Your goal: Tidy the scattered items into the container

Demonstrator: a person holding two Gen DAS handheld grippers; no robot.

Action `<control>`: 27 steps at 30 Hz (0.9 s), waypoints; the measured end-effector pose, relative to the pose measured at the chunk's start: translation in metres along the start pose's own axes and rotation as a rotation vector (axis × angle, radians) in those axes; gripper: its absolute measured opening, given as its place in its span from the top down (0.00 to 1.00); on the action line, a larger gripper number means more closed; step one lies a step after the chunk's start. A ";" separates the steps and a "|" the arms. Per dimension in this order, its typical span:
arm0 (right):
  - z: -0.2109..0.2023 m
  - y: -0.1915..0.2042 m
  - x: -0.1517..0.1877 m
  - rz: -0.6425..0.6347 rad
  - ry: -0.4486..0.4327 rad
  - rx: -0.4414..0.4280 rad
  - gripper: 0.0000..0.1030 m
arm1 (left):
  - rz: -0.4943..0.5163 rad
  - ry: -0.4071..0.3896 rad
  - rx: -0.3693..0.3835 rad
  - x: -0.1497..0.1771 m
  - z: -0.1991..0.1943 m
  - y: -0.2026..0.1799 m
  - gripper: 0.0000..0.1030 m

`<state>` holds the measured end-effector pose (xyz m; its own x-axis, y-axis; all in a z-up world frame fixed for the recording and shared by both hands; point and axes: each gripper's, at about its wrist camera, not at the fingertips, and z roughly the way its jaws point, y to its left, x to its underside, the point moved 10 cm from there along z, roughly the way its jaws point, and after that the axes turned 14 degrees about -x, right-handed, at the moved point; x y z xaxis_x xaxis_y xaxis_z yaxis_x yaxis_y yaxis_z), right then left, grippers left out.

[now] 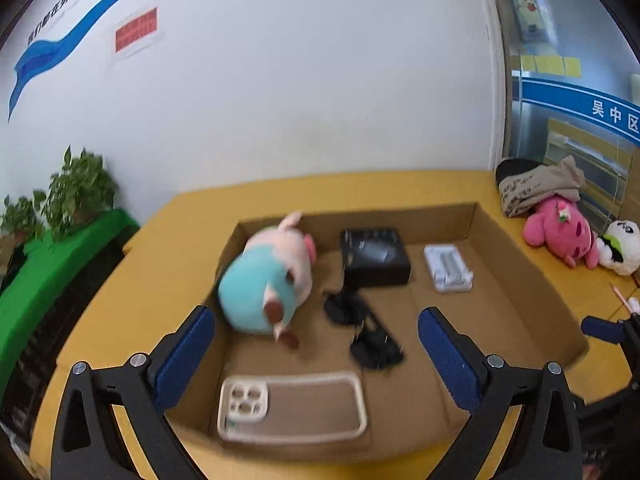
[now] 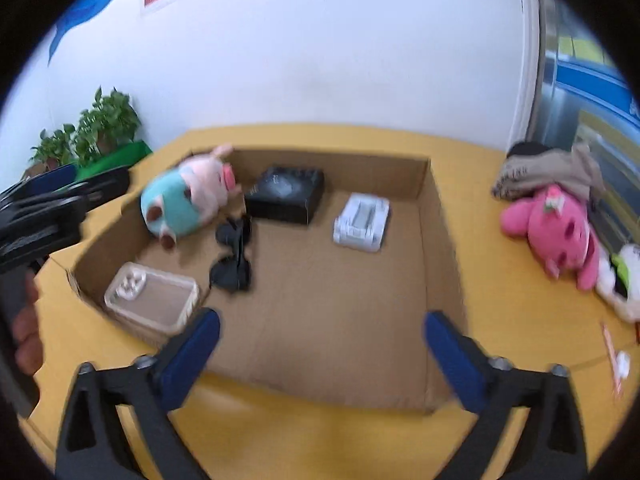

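Two claws are hanging wide and holding nothing: the left claw (image 1: 316, 340) is hovering over the near end of the box (image 1: 520, 280), the right claw (image 2: 322, 344) over its near wall, with the left one showing at the left edge of the right view. Five things are already lying in the box: a phone case (image 1: 292, 408) nearest, black sunglasses (image 1: 364, 328), a pig plush (image 1: 268, 276) tipping against the left wall, a black carton (image 1: 374, 256) and a white pack (image 1: 448, 268). Still waiting outside, on the yellow surface (image 2: 500, 308) well to the right, are a pink plush (image 2: 556, 228) touching a white plush (image 2: 624, 280), with a beige cloth (image 2: 552, 172) bunching behind them. I am judging the pink plush light, soft and squashy, not fragile; pinching it across the round body should be holding better than an ear or limb. A thin pen-like stick (image 2: 612, 356) is lying near the edge, probably slippery and hard to pinch flat. The box's right wall is standing between the right claw and the toys, so any carry is needing lift over it. Potted plants (image 2: 92, 132) are sitting far left, out of the way.
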<state>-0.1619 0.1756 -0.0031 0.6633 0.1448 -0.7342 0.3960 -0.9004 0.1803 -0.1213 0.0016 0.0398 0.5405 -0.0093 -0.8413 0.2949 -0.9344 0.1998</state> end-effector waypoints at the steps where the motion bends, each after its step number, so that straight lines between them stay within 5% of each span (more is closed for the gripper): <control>1: -0.004 0.005 0.009 -0.001 0.007 0.009 0.01 | -0.002 0.011 -0.010 0.009 0.003 0.004 0.00; 13: 0.012 0.007 0.034 0.007 -0.111 0.015 0.01 | -0.035 0.049 -0.013 0.082 0.034 0.010 0.00; 20: 0.005 0.010 0.039 -0.037 -0.224 0.022 0.01 | -0.084 -0.076 0.025 0.084 0.026 0.012 0.00; 27: 0.001 0.012 0.043 -0.056 -0.260 0.016 0.00 | -0.091 -0.078 -0.008 0.083 0.024 0.012 0.00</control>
<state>-0.1293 0.1706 -0.0327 0.4542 0.0862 -0.8867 0.4159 -0.9007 0.1255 -0.0925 -0.0186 -0.0397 0.4483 0.0475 -0.8926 0.3466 -0.9297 0.1246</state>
